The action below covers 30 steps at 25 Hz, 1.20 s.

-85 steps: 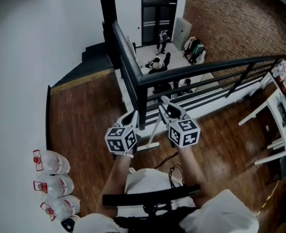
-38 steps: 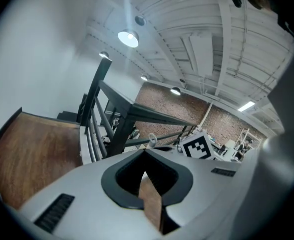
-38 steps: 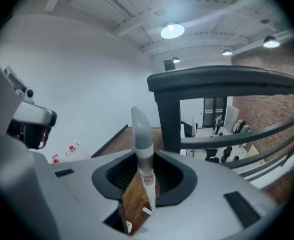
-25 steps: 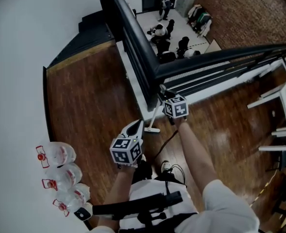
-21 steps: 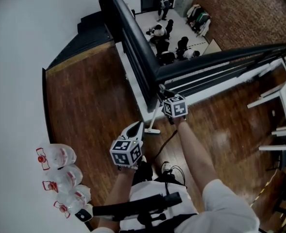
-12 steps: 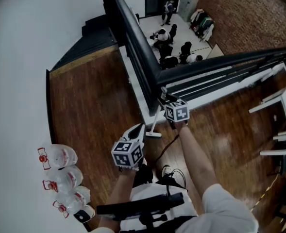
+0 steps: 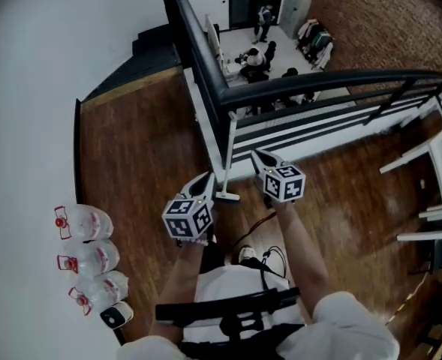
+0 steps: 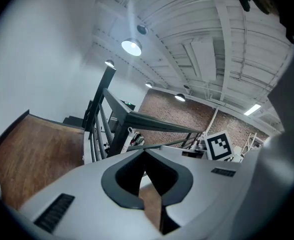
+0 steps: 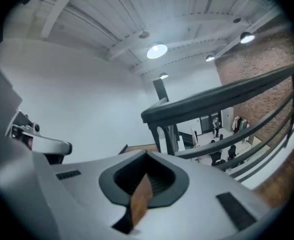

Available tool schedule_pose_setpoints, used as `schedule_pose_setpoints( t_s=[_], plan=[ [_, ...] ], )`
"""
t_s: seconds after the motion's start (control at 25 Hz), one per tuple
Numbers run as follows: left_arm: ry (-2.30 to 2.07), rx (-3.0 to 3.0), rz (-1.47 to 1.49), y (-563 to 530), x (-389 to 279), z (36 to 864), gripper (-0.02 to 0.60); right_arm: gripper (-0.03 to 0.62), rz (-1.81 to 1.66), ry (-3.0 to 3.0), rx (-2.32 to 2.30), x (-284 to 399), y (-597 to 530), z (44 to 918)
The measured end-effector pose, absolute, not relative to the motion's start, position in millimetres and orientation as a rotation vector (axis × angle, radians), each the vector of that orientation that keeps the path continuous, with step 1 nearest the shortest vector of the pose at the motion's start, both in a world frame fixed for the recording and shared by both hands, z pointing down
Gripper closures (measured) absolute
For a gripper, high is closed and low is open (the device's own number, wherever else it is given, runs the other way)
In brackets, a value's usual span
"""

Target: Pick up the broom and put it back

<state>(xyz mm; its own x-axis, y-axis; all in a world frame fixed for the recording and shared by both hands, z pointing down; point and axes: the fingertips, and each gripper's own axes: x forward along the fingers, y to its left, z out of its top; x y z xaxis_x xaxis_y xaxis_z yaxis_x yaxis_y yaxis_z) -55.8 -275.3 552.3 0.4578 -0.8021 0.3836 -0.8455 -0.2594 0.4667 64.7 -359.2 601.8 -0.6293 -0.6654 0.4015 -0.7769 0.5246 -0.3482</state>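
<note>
The broom (image 7: 227, 156) leans upright against the black railing's corner post, its white stick going up the post and its head (image 7: 227, 196) on the wooden floor. My right gripper (image 7: 257, 155) hangs a little to the broom's right, apart from it. Its jaws have just closed and nothing is between them. My left gripper (image 7: 208, 178) is just left of the broom head, with its jaws together and nothing held. In the right gripper view (image 9: 147, 154) I look past the closed jaws at the rail, and the broom is out of sight.
The black railing (image 7: 303, 87) runs in an L ahead, with people (image 7: 255, 55) on a lower floor beyond it. Three big water bottles (image 7: 85, 257) lie by the white wall at left. White tables (image 7: 431, 171) stand at right. A cable (image 7: 257, 228) trails near my feet.
My right gripper has come off the broom stick at the rail corner and drawn back toward me and up. The left gripper has risen too. The broom stays leaning on the post.
</note>
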Motion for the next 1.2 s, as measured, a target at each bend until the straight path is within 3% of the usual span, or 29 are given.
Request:
schedule_pose_setpoints(
  t_s=[0.52, 1.2],
  plan=[
    [-1.512, 2.041, 0.12, -140.8, -24.6, 537.7, 0.588, 0.586, 0.897, -2.782, 1.056, 99.8, -203.4, 534.6],
    [-1.414, 2.181, 0.01, 41.7, -73.9, 507.7, 0.588, 0.586, 0.732, -2.767, 1.089, 26.8, 16.9, 500.0]
  ],
)
